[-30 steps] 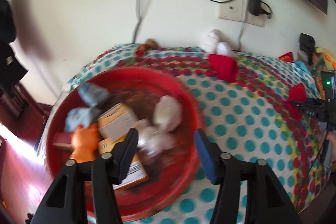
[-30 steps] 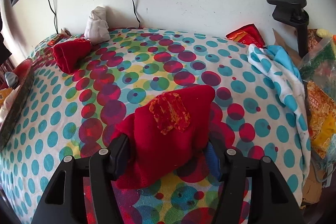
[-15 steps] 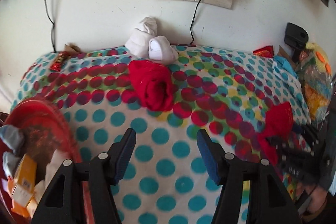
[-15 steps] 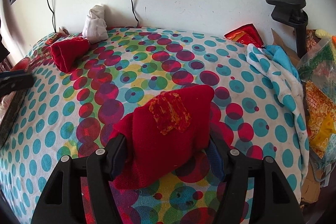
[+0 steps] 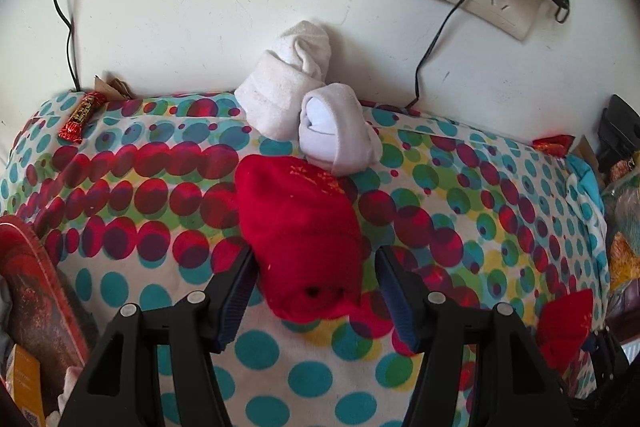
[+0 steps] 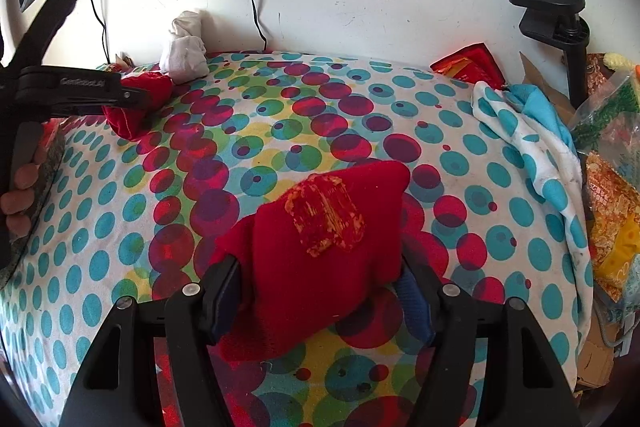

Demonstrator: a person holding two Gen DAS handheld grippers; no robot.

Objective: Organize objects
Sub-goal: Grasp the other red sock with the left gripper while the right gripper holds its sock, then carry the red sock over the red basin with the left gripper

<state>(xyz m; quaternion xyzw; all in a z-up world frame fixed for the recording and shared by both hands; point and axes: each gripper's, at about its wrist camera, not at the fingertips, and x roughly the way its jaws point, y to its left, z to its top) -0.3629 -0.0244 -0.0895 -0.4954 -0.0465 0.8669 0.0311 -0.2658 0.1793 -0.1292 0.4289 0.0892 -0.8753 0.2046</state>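
Rolled red knitted sock bundle lies on the polka-dot tablecloth, its fuzzy body rounded like a little cap, with faint gold flecks on the far end and a dark puckered spot at the near end. The left gripper has its two black fingers spread wide on either side of it; the left finger sits right against the fabric, the right one stands a little off, so nothing is pinched. Just behind, touching the red bundle's far end, are two rolled white sock bundles leaning at the white wall. A red-wrapped candy lies near the table's far left corner, and a red tray shows at the left edge.

Over on the right side, a second red sock bundle with a worn gold patch sits between the fingers of the right gripper, both blue-padded fingers pressed into its sides. It rests low on the cloth. A blue-and-white spotted towel lies crumpled near the right edge, beside a black clamp stand.
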